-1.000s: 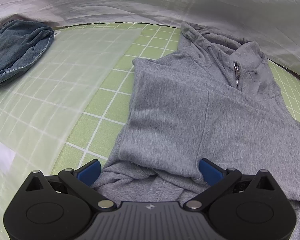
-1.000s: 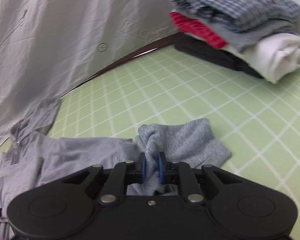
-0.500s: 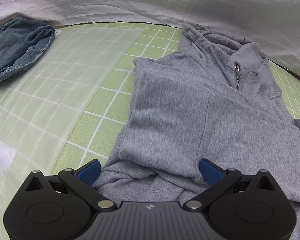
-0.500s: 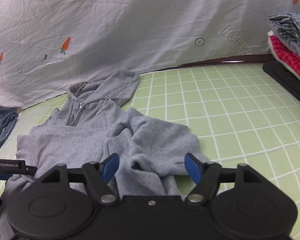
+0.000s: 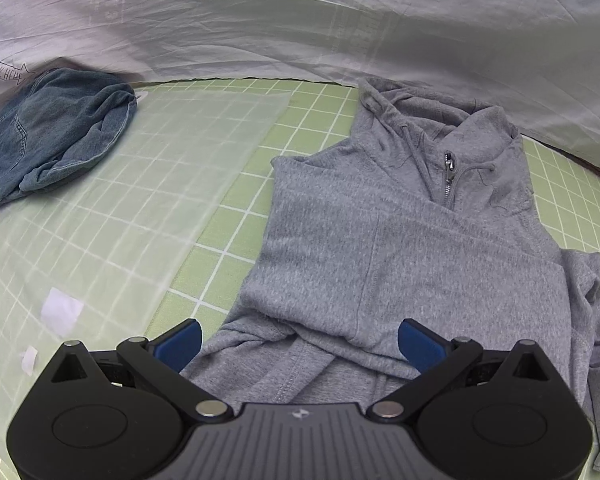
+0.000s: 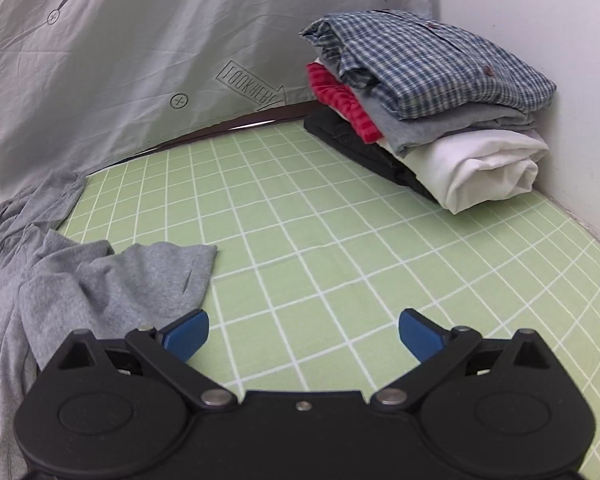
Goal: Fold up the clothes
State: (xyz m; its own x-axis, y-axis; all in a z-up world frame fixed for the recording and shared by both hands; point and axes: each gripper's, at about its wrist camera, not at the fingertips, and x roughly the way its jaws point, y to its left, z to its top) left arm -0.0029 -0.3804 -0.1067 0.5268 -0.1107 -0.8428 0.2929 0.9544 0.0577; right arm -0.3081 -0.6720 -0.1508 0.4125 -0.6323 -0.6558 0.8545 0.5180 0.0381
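Left wrist view: grey hoodie (image 5: pixel 400 248) seen spread on green gridded worktop (image 5: pixel 236 224), one side folded across chest. Left tool (image 5: pixel 300 344) held wide over hem; right tool (image 6: pixel 304 330) wide, nothing gripped, beside loose sleeve (image 6: pixel 140 276). Fabric judged soft, limp, light; best pinched at sleeve cuff or hem edge.

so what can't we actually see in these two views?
- Hoodie hem, left wrist view: hidden behind the left gripper.
- Hoodie's right sleeve: cut off at that frame's right edge; its cuff can't be told in either view.
- Bottom of the clothes pile, right wrist view: dark item mostly covered by those stacked above.
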